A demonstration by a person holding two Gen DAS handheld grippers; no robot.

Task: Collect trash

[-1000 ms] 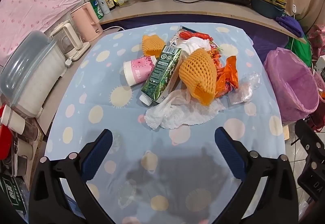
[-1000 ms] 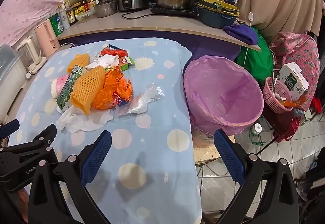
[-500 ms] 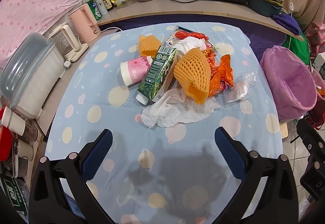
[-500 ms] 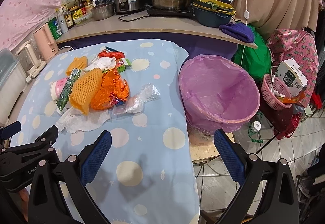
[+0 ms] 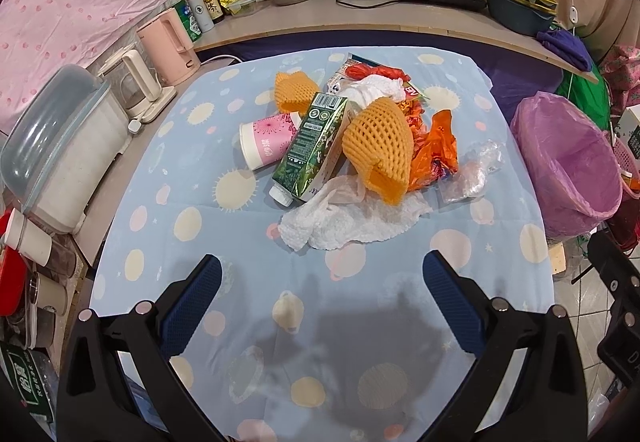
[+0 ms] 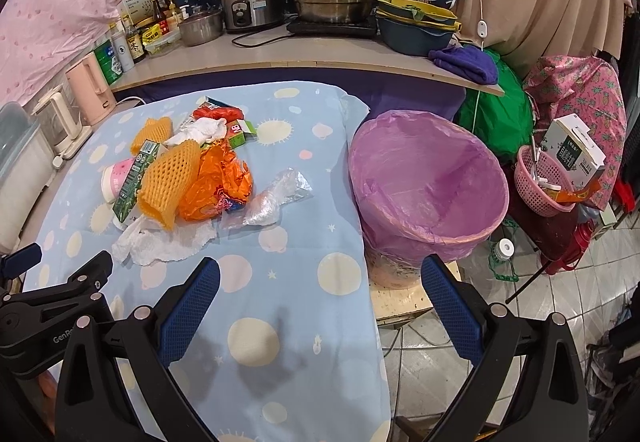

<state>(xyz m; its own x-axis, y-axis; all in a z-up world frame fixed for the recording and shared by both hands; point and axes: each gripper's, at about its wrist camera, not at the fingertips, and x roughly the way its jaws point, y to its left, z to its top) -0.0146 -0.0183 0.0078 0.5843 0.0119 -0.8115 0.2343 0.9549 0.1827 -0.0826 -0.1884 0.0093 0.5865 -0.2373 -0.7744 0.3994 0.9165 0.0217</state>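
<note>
The left gripper (image 5: 322,276) hangs above the near part of the table (image 5: 168,177) with its jaws spread wide, holding nothing and touching nothing. The right gripper (image 6: 320,278) is just as wide apart and empty, over the table's right edge next to the bin (image 6: 430,181). The trash lies in one heap in the middle of the blue dotted tablecloth, well apart from both grippers. Counted, it has two orange foam nets, the larger (image 5: 378,147) on top of the heap and the smaller (image 5: 294,91) behind it, one green carton (image 5: 314,149) lying on its side, one pink paper cup (image 5: 266,143) just left of the carton, one orange plastic bag (image 5: 434,151), one clear plastic bag (image 5: 474,171) at the right edge of the heap, and crumpled white paper (image 5: 352,224) at the front. The single bin, lined with a purple bag, stands beside the table on the right, and no trash shows inside it.
</note>
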